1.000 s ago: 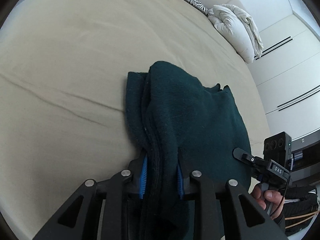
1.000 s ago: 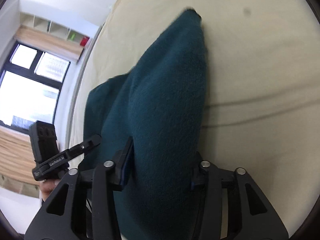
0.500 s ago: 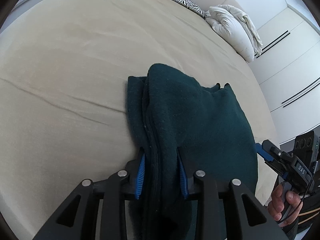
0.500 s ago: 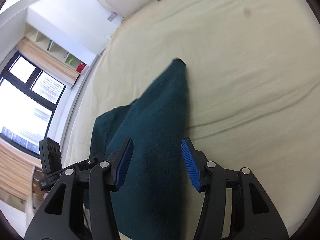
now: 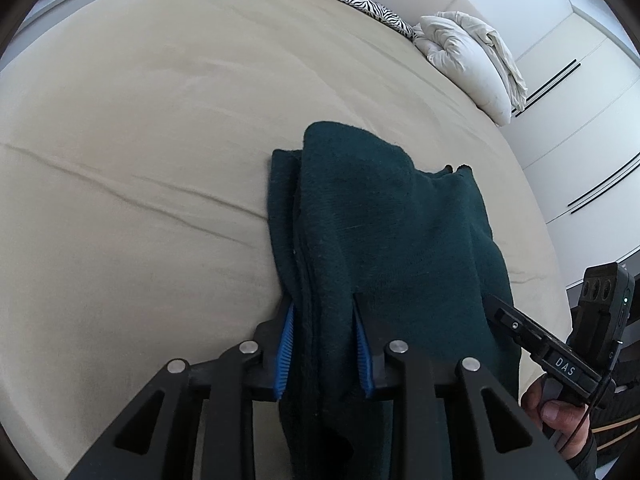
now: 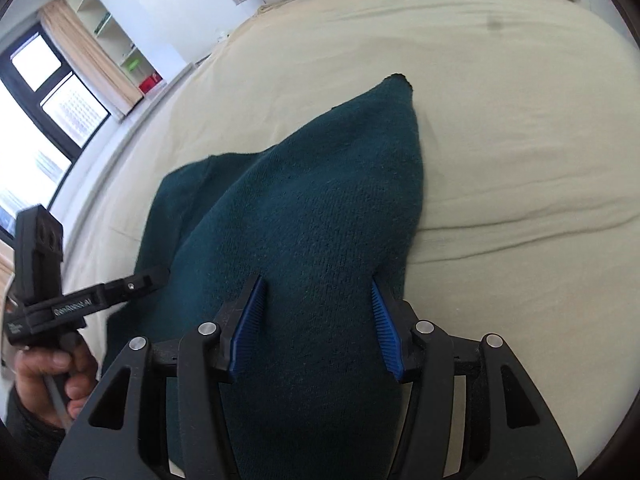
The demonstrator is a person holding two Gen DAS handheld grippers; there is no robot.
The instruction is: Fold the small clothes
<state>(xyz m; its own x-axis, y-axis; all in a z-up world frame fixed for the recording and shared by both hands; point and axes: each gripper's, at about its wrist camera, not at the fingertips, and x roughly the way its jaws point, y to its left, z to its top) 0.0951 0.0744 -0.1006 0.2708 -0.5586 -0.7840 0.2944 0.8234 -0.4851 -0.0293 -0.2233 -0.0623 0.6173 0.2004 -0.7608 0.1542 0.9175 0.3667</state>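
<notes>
Left claw point(image 5: 324, 344) is pinching the stacked edge of the dark green garment point(image 5: 384, 240); the blue pads point(image 5: 285, 350) press into the cloth on both sides and several layers bunch up between them. Right claw point(image 6: 320, 328) is spread wide, its blue pads point(image 6: 249, 322) sitting at either flank of a raised hump of the same dark green garment point(image 6: 320, 208); the cloth fills the gap, but I cannot tell whether the pads actually touch it. In the right wrist view the left claw point(image 6: 150, 278) comes in from the left edge, tip against the lower layer of the garment, held by the person's left hand point(image 6: 60, 376). In the left wrist view the right claw point(image 5: 496, 308) comes in from the right edge, tip at the garment's side, with the right hand point(image 5: 560, 412) on its handle. The garment lies folded on the beige bed point(image 5: 140, 140), several edges stacked along its left side and a narrow corner pointing away from both claws. The sheet has a few long creases running out from the cloth, same in the right wrist view of the bed point(image 6: 520, 120). Further back, white pillows point(image 5: 472, 64) and a zebra-print cushion point(image 5: 368, 6) sit at the head of the bed, white wardrobe doors point(image 5: 580, 128) beyond them. On the other side a dark-framed window point(image 6: 36, 112) with a tan curtain point(image 6: 96, 56) and white shelves point(image 6: 116, 32) stands just past the bed's edge.
</notes>
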